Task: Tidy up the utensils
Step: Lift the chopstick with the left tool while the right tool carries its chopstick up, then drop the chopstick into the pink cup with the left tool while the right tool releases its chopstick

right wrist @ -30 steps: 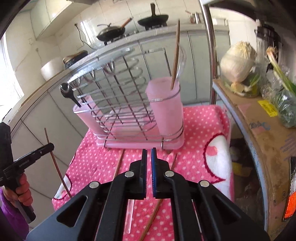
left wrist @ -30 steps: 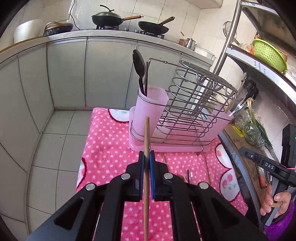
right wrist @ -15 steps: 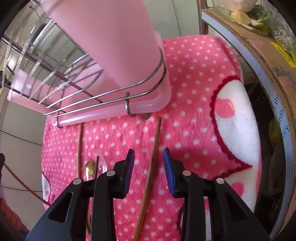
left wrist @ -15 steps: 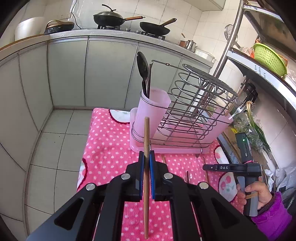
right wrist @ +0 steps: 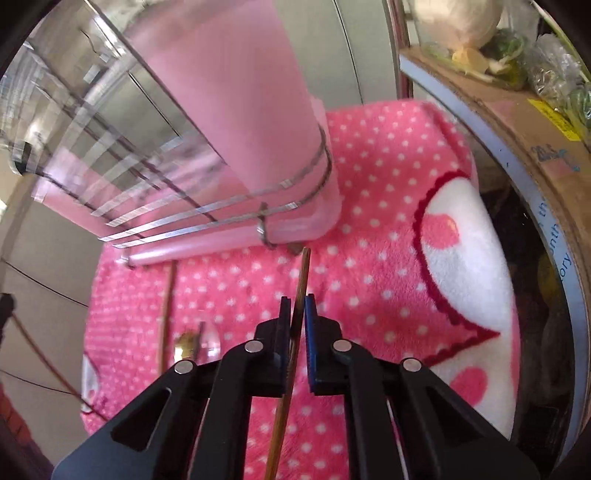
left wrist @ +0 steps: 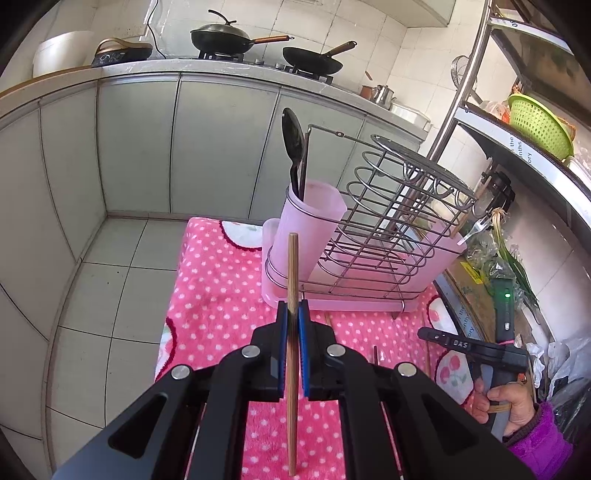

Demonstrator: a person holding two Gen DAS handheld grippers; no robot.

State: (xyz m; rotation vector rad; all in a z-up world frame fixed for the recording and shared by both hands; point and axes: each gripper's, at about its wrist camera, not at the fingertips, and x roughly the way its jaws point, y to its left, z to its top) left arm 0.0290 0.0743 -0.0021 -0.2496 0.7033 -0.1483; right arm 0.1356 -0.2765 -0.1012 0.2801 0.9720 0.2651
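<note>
My left gripper (left wrist: 291, 314) is shut on a wooden chopstick (left wrist: 292, 266) and holds it upright above the pink dotted cloth (left wrist: 218, 291), in front of the pink cup (left wrist: 310, 229) of the wire rack (left wrist: 391, 229). The cup holds a black spoon (left wrist: 291, 147). My right gripper (right wrist: 296, 308) is low over the cloth (right wrist: 369, 206), its pads closed around a brown chopstick (right wrist: 302, 269) that lies pointing at the rack's base (right wrist: 221, 243). A second chopstick (right wrist: 167, 314) and a clear spoon (right wrist: 192, 343) lie to its left.
Grey cabinets with a stove and pans (left wrist: 221, 35) stand behind. A metal shelf with a green basket (left wrist: 539, 122) and vegetables (right wrist: 480, 37) is on the right. The cloth's edge drops to a tiled floor (left wrist: 103, 295) on the left.
My right gripper has dropped to the cloth, opened around the lying chopstick and then closed on it. My left gripper has held its chopstick steady, drifting slightly.
</note>
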